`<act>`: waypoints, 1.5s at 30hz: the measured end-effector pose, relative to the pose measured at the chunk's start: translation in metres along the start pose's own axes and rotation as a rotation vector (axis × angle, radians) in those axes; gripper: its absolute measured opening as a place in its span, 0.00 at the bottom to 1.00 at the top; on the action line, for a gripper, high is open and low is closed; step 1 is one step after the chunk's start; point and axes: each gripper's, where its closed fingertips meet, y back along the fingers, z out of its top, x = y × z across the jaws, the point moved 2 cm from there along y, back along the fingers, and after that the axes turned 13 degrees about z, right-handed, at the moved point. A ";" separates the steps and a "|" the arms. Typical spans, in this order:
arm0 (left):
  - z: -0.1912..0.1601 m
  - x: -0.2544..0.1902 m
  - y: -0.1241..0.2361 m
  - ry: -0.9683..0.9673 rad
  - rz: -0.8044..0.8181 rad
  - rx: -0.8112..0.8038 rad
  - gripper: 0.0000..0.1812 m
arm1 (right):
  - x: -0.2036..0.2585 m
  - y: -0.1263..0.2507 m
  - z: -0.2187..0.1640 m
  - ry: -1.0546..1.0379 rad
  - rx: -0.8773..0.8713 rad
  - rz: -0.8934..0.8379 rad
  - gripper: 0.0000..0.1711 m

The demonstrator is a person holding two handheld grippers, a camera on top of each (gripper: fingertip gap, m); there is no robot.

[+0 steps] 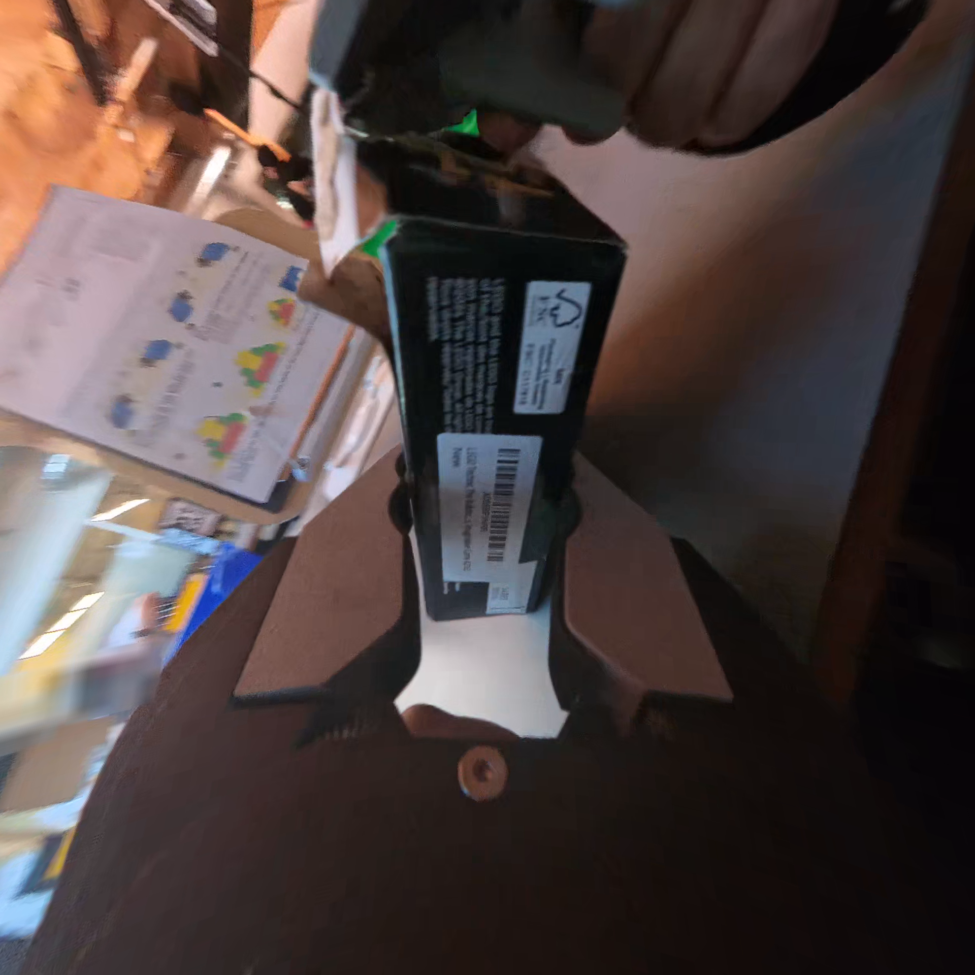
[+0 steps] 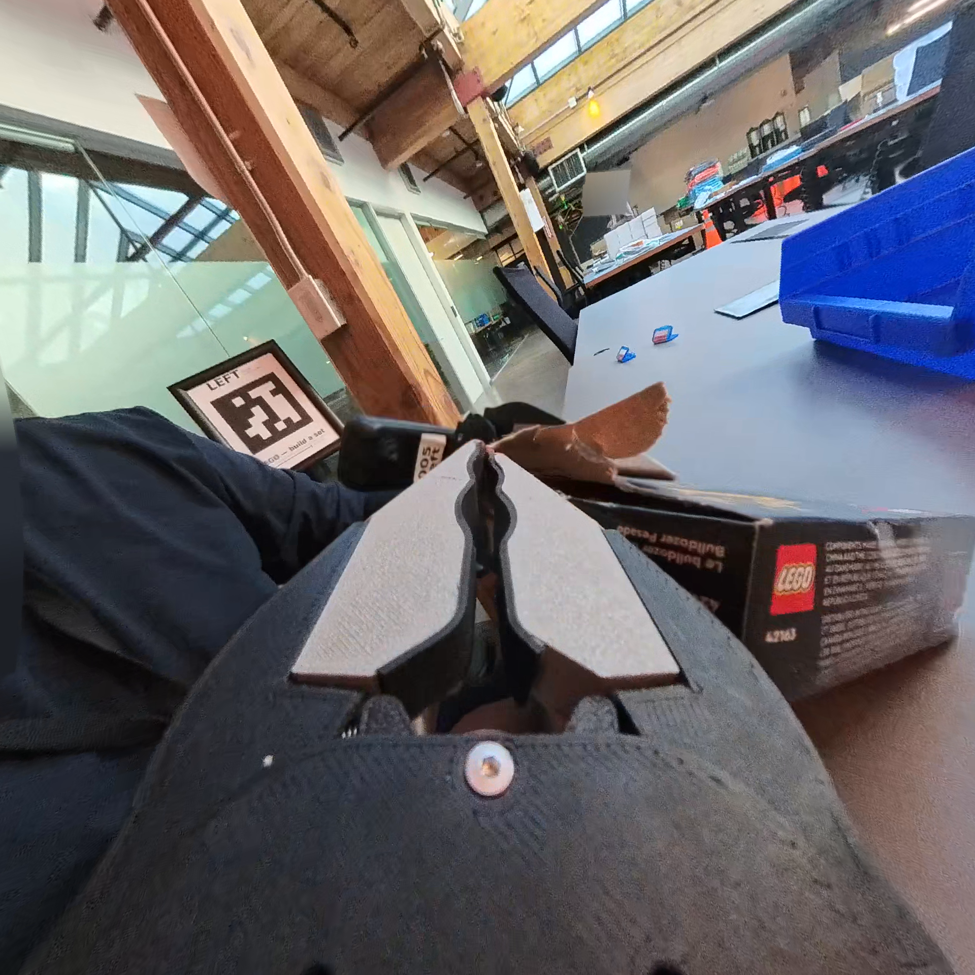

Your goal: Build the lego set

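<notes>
Left gripper (image 1: 483,506): fingers clamped across the near end of the black box (image 1: 501,401), one finger on each long side. Box is held out ahead of the gripper, label side toward the camera.

Right gripper (image 2: 488,456): fingers pressed together on the torn brown cardboard flap (image 2: 596,427) at the box's opened end. In the left wrist view this gripper appears at the far end of the box, with a person's hand (image 1: 738,68) around its handle.

Black box, lego set (image 2: 791,580): lies low over the grey table (image 2: 738,401), opened end toward the left gripper's side. Contents not visible; whether any bags or bricks are out cannot be told.

Risks, as judged:
- Flap is already ragged; a hard pull may tear it away rather than open the box.
- Left grip sits only on the near end; pulling at the far end could twist the box out of the fingers.
- A tilted open end could spill the contents onto the table or past its edge.

Surroundings:
- Printed instruction sheet (image 1: 158,337) beside the box, left wrist view, blurred.
- Blue bin (image 2: 886,279) on the table behind the box, near enough to crowd a wide swing.
- Two small blue pieces (image 2: 641,345) farther back, well apart from the box.
- Dark sleeve (image 2: 132,554) close on the left side.
- Framed marker card (image 2: 258,406) behind the sleeve.
</notes>
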 end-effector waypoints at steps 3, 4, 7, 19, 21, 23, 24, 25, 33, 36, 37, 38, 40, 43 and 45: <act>0.001 0.006 0.000 0.035 0.028 0.005 0.27 | 0.004 -0.005 0.002 0.023 -0.045 0.023 0.00; 0.004 0.008 0.002 0.071 0.015 -0.017 0.27 | 0.008 -0.007 0.004 0.061 -0.048 0.030 0.00; 0.009 0.013 0.006 0.222 -0.086 -0.051 0.23 | 0.024 -0.015 -0.007 0.340 0.097 0.003 0.00; 0.009 0.004 0.017 0.004 -0.147 -0.159 0.22 | 0.050 0.017 -0.001 0.741 0.738 -0.134 0.00; 0.005 0.004 0.016 -0.044 -0.129 -0.164 0.23 | 0.041 0.020 -0.007 0.719 0.847 -0.170 0.00; 0.004 0.004 0.016 -0.076 -0.115 -0.159 0.23 | 0.036 0.018 -0.016 0.740 0.934 -0.166 0.00; 0.004 0.005 0.016 -0.081 -0.112 -0.157 0.22 | 0.035 0.017 -0.022 0.752 0.978 -0.154 0.00; 0.004 0.005 0.017 -0.086 -0.111 -0.157 0.22 | 0.032 0.017 -0.027 0.765 1.021 -0.156 0.00; -0.003 0.007 0.019 -0.146 -0.087 -0.159 0.22 | 0.020 0.016 -0.021 0.797 1.071 -0.196 0.05; -0.003 0.007 0.018 -0.150 -0.085 -0.158 0.22 | 0.011 0.017 -0.033 0.776 1.149 -0.190 0.06; -0.003 0.006 0.018 -0.163 -0.081 -0.159 0.22 | 0.010 0.016 -0.035 0.772 1.165 -0.180 0.06; -0.004 0.006 0.017 -0.168 -0.078 -0.156 0.22 | 0.009 0.015 -0.038 0.758 1.181 -0.167 0.07; -0.004 0.006 0.018 -0.148 -0.080 -0.143 0.22 | 0.011 0.015 -0.045 0.698 1.201 -0.131 0.08; -0.003 0.008 0.017 -0.099 -0.099 -0.123 0.21 | 0.011 0.014 -0.057 0.521 1.228 -0.051 0.14; -0.004 0.009 0.016 -0.078 -0.102 -0.107 0.21 | 0.005 0.012 -0.053 0.460 1.238 -0.049 0.03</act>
